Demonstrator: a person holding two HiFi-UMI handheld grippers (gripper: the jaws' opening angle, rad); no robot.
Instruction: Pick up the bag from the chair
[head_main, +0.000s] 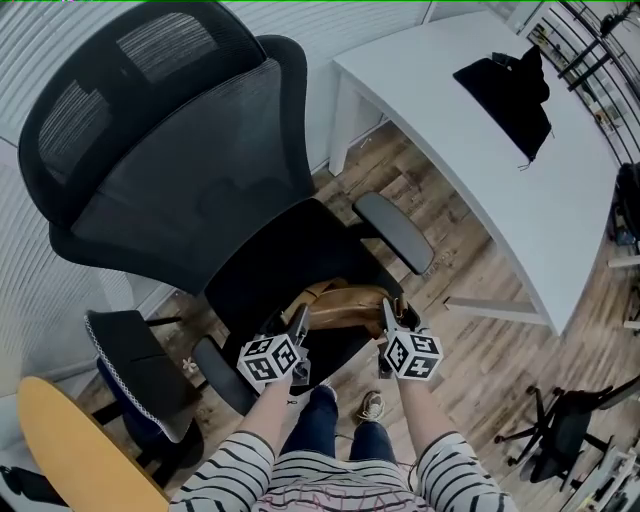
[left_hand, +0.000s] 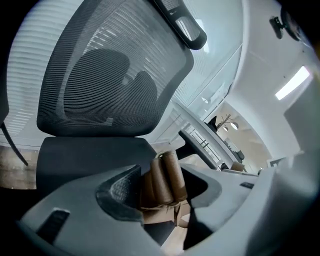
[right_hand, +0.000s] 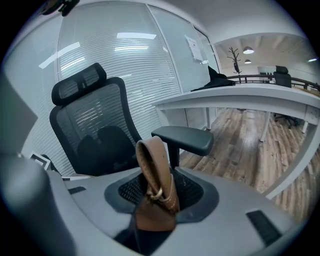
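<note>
A brown leather bag (head_main: 340, 306) lies at the front of the black office chair's seat (head_main: 280, 275), between my two grippers. My left gripper (head_main: 297, 327) is shut on the bag's brown handle straps (left_hand: 162, 182), which stand up between its jaws. On the other side, my right gripper (head_main: 390, 318) is shut on a strap loop (right_hand: 154, 175) with a metal ring, the bag's body hanging just below. The chair's mesh back (left_hand: 110, 80) fills the left gripper view.
The chair's armrests (head_main: 393, 230) flank the seat. A white desk (head_main: 500, 160) with a black cloth (head_main: 508, 92) stands to the right. Another dark chair (head_main: 135, 375) and a yellow round tabletop (head_main: 70, 445) sit at the lower left. Wooden floor lies below.
</note>
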